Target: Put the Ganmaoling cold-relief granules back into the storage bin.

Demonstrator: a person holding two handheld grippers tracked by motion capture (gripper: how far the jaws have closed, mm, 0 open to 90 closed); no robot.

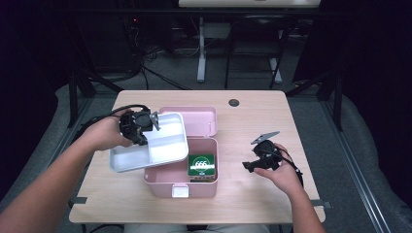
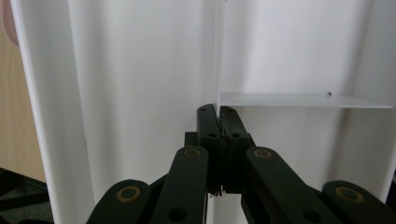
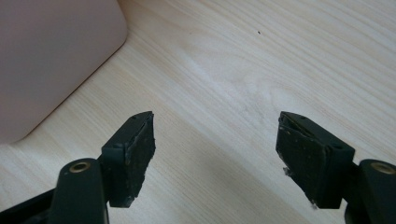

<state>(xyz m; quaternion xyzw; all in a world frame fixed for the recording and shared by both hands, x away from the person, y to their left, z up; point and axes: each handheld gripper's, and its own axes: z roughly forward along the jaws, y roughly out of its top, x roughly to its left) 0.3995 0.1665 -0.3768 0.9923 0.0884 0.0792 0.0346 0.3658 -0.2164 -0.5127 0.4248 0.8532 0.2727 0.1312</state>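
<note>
White divided tray (image 1: 165, 141), left gripper (image 2: 218, 122) fingers clamped on its partition, right gripper (image 3: 215, 154) fingers spread, empty.

Wooden table (image 1: 262, 121), green packet (image 1: 201, 165), floor cables (image 1: 145, 58)

Both forearms come in from the near edge. The left hand (image 1: 104, 133) carries its hand-held gripper (image 1: 145, 127) raised and pointing inward, jaws pressed together on a thin wall. The right hand (image 1: 284, 172) holds its hand-held gripper (image 3: 215, 154) low and level, jaws spread with nothing between them
</note>
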